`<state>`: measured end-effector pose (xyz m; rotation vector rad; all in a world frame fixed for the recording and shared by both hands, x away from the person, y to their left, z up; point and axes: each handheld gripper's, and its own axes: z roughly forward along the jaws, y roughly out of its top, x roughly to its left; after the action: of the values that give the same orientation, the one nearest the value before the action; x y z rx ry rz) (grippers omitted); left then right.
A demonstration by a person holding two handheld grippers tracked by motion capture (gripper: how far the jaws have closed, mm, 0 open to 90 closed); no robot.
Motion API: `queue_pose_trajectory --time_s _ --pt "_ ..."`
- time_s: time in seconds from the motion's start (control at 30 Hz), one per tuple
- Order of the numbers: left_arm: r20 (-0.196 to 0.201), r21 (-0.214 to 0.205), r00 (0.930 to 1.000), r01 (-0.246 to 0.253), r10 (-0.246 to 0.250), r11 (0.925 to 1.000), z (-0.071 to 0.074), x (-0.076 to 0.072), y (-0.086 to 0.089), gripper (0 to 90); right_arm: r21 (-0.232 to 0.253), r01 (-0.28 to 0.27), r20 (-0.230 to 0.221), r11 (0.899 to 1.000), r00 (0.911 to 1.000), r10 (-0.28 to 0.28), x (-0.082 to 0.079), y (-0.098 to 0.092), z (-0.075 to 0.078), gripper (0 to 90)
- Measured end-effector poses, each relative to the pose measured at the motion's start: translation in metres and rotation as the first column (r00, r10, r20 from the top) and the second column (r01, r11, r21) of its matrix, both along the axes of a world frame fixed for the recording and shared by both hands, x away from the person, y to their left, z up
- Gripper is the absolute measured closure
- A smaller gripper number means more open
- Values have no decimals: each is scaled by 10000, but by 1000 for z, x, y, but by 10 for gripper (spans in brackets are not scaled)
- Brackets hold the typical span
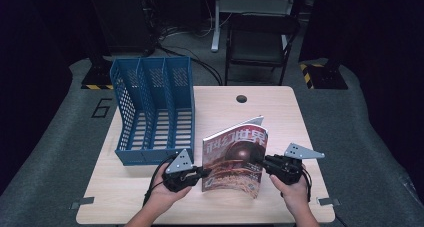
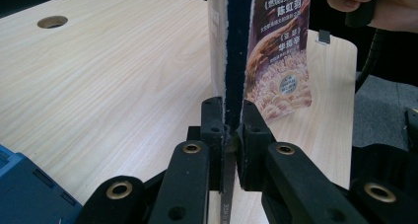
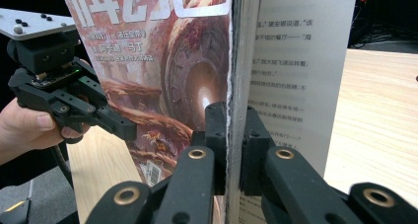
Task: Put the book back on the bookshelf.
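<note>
A magazine [image 1: 234, 159] with a reddish-brown cover and white Chinese lettering stands upright on the wooden table [image 1: 150, 197], a little ahead of the front edge. My left gripper [image 1: 204, 171] is shut on its left edge, low down; in the left gripper view the jaws pinch the magazine's spine [image 2: 229, 61]. My right gripper [image 1: 260, 162] is shut on the opposite edge; in the right gripper view the cover [image 3: 162, 61] lies left of the jaws and a printed page [image 3: 291, 61] lies right. The left gripper [image 3: 129, 130] also appears there, held by a hand.
A blue three-slot file rack [image 1: 152, 109] lies on the table's left side, just behind my left gripper. A round cable hole [image 1: 241, 98] sits near the far edge. A dark folding chair [image 1: 260, 42] stands beyond the table.
</note>
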<state>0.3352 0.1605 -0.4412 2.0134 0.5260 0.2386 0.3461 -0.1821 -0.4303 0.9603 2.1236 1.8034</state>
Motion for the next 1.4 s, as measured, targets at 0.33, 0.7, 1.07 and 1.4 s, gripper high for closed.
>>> queue_pose_trajectory --time_s 0.33,0.7,1.07,1.4 --pt "174 108 9998 -24 22 9999 -7 -2 0 840 -187 -109 28 9998 9999 110 -2 1 -3 848" --pt "169 122 9994 295 -297 9995 -9 -8 2 838 -36 -550 -186 9985 9983 550 -2 -5 -6 778" --pt "-278 139 9992 300 -296 9995 -6 -12 -1 812 -119 -1289 -136 9916 9916 1287 -4 -9 -6 837" --pt "-515 18 9981 326 -325 9995 9 -8 -3 733 -120 -1649 -194 9862 9862 1646 -5 -10 -6 840"
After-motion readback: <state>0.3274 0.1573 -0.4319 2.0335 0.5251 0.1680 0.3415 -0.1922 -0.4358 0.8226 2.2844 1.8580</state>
